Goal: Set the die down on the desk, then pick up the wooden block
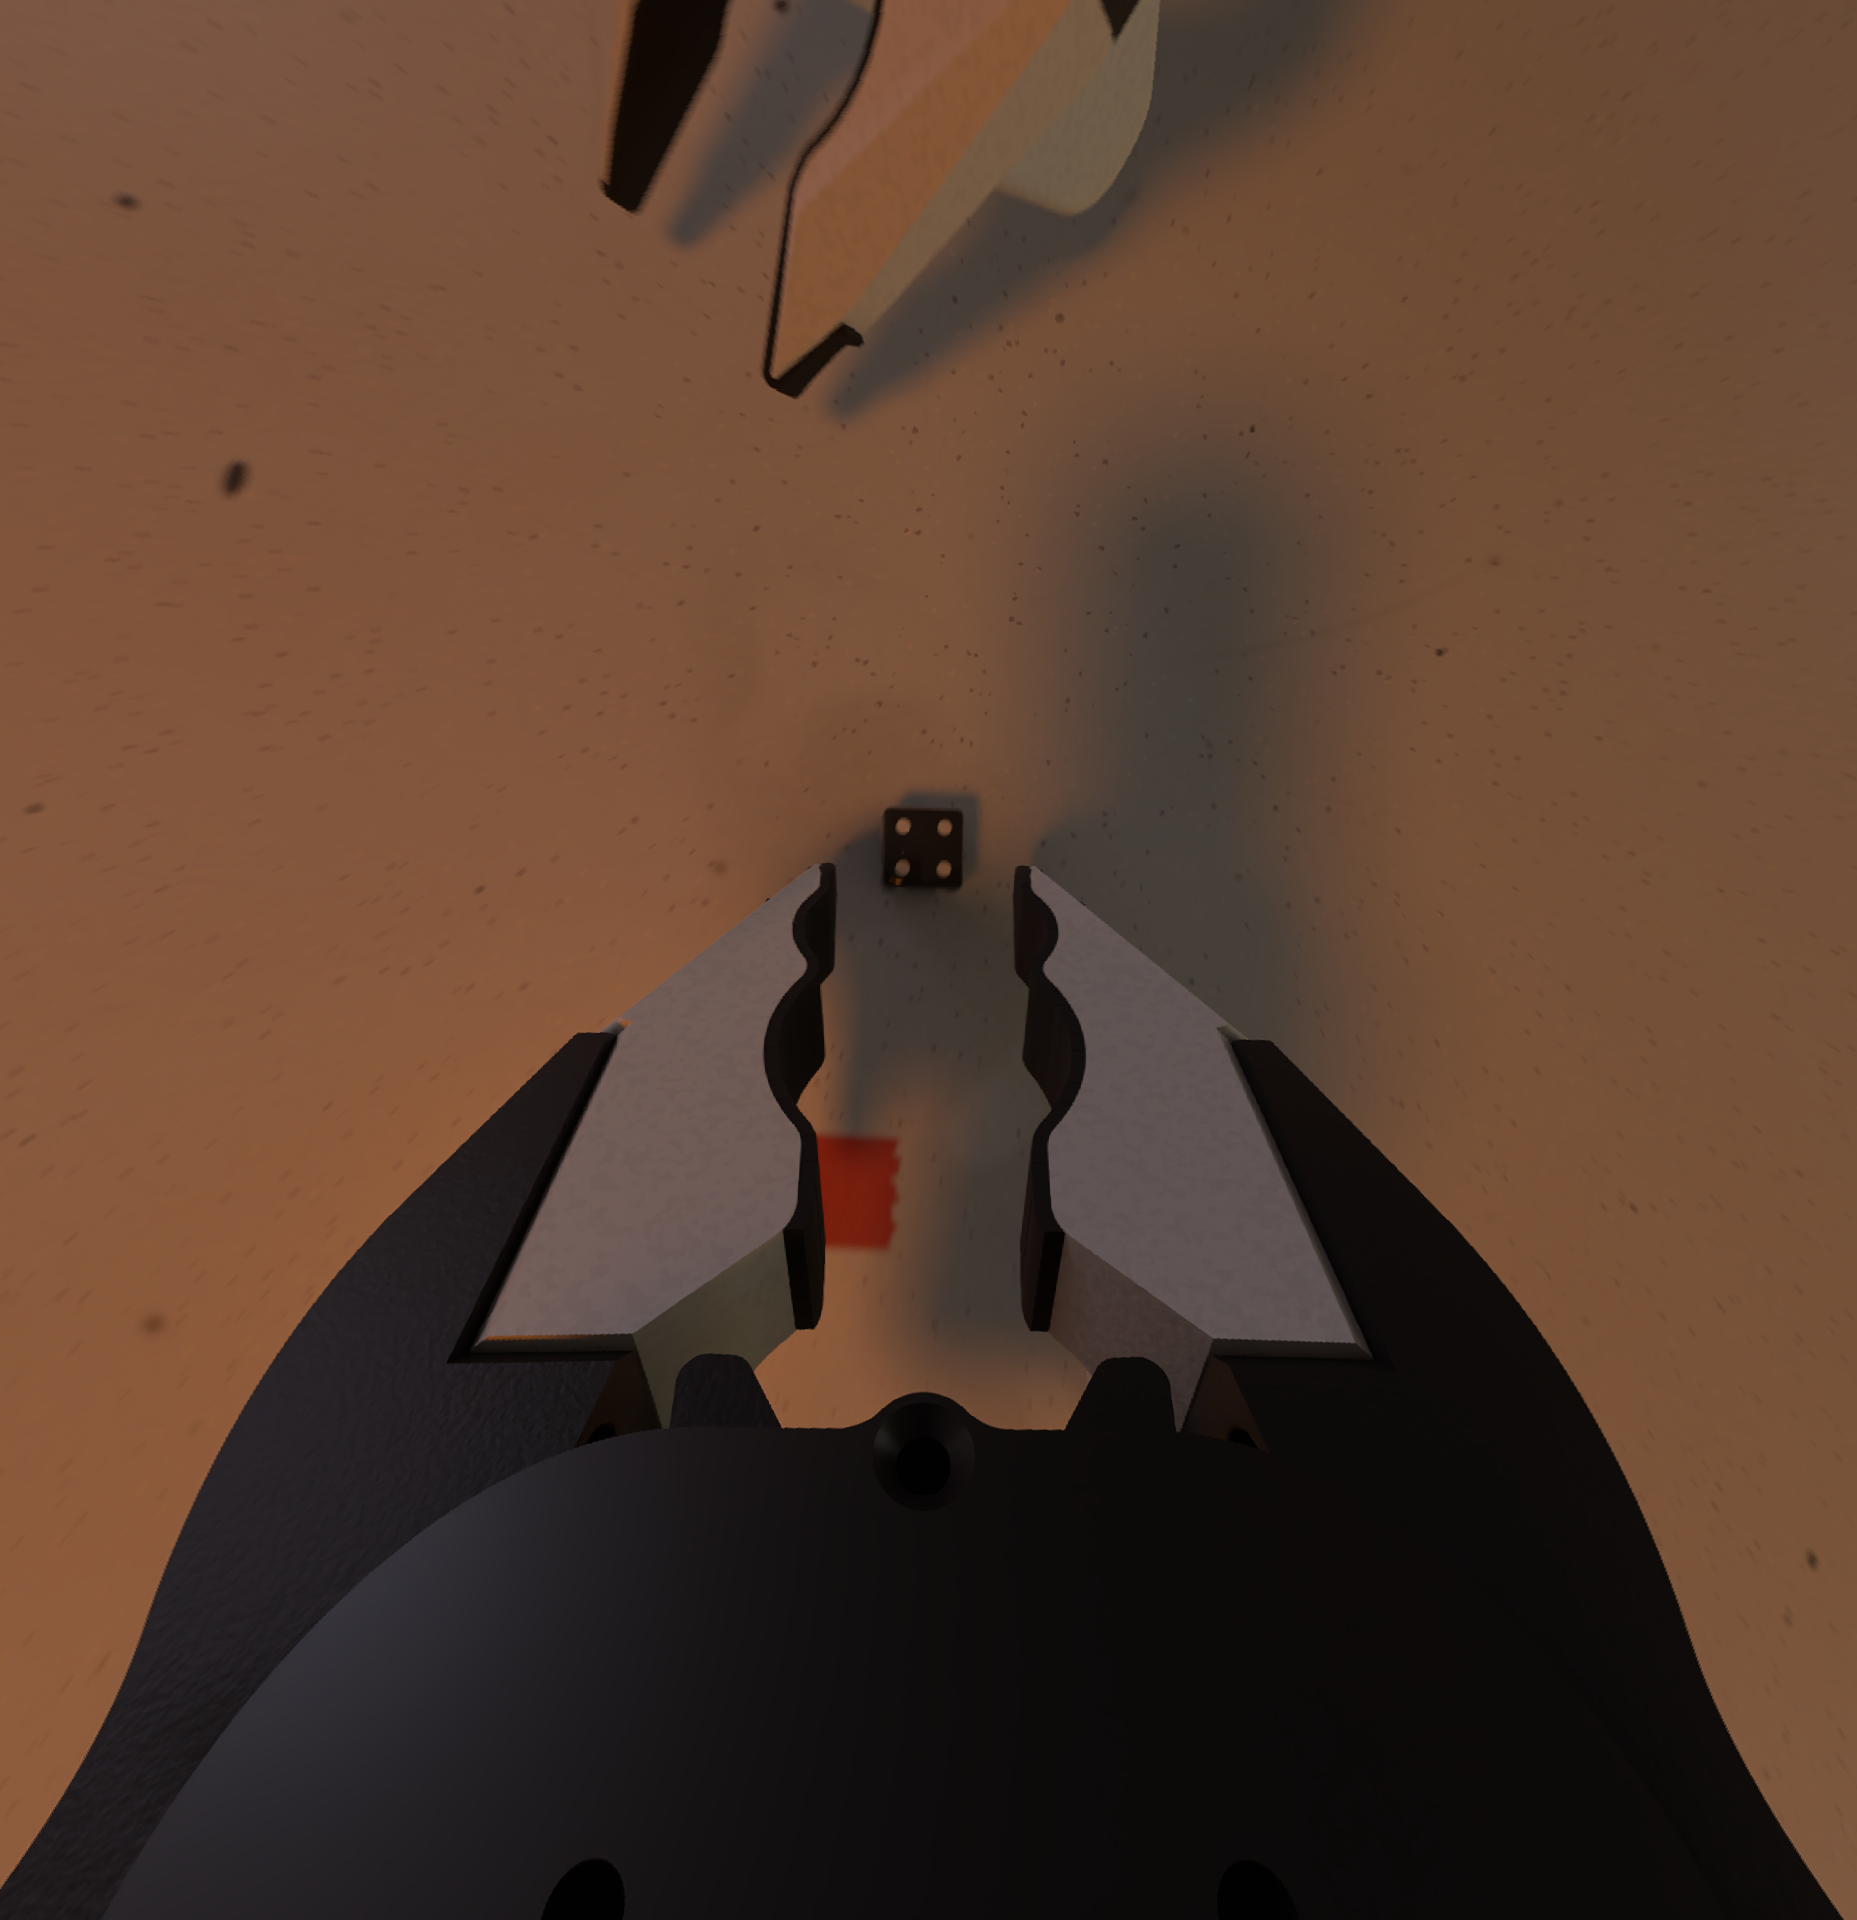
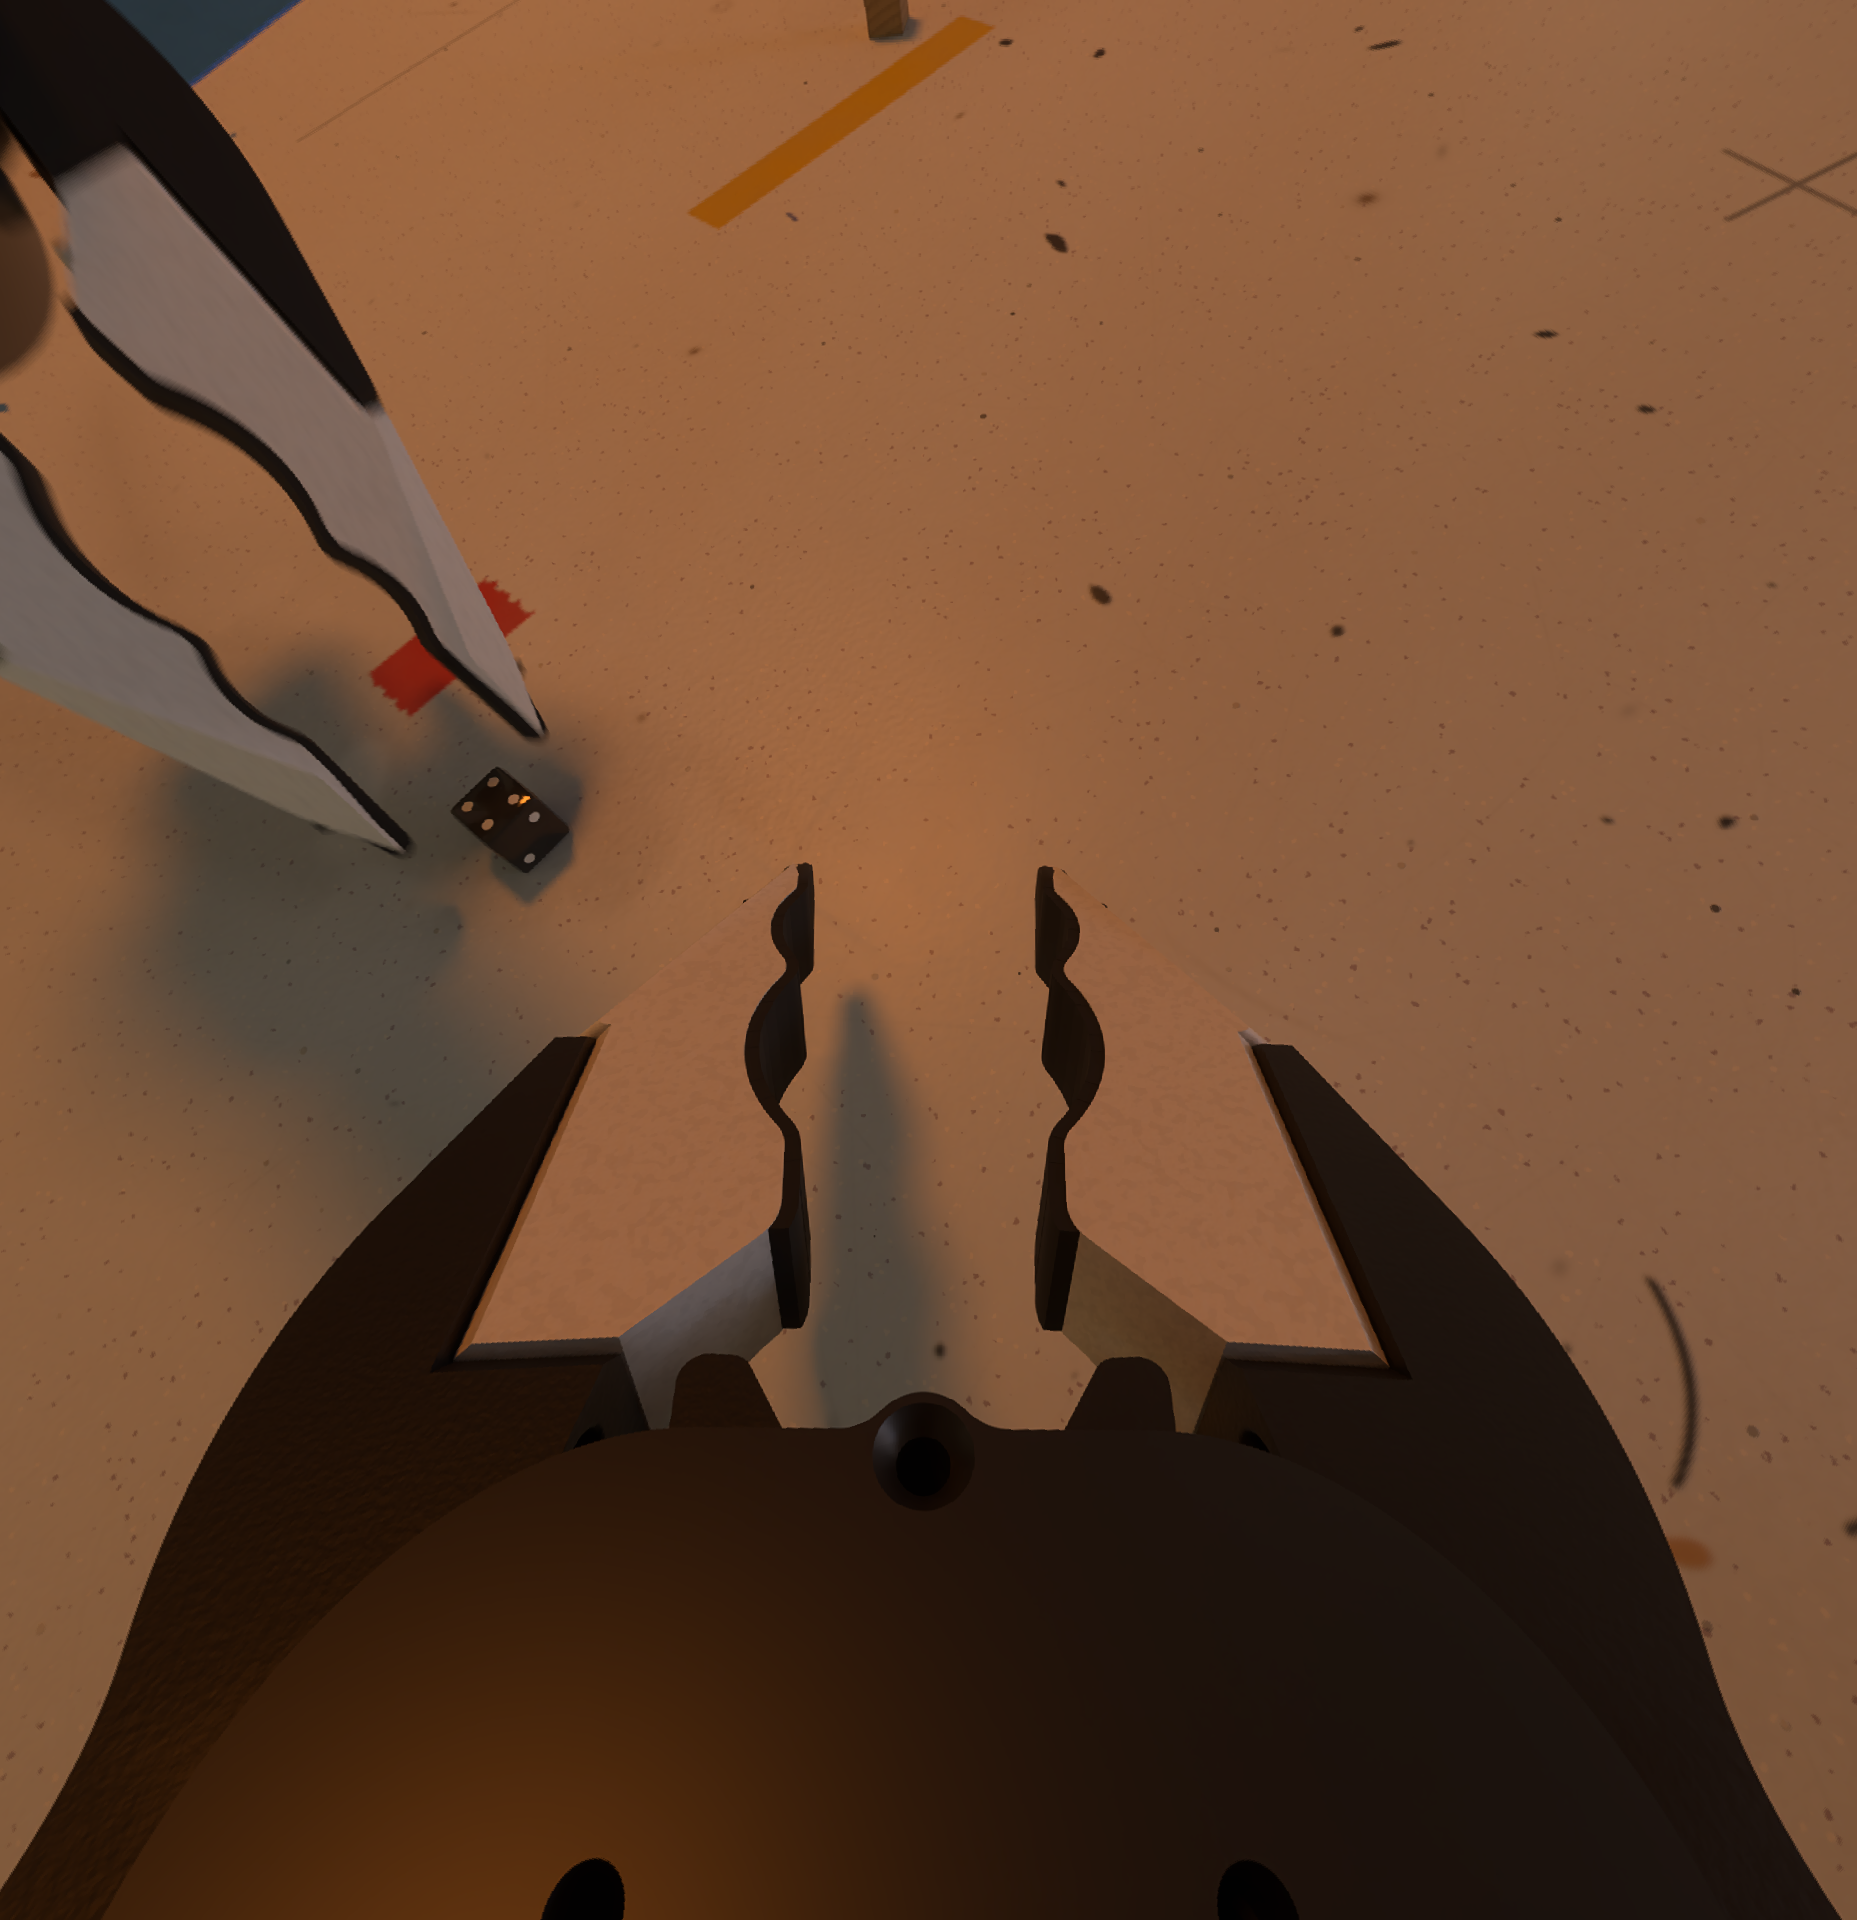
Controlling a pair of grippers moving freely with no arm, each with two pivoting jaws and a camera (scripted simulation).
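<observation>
The black die [image 1: 922,850] lies on the desk [image 1: 384,727] just beyond the empty, parted left gripper [image 1: 922,878]. The right gripper [image 2: 924,878] also gapes empty; what may be the wooden block [image 2: 886,17] stands far off.

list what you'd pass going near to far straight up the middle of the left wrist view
left gripper, open and empty → red tape patch on the desk, seen between its fingers → black die lying just past the fingertips → right gripper, angled in from the top edge
</observation>
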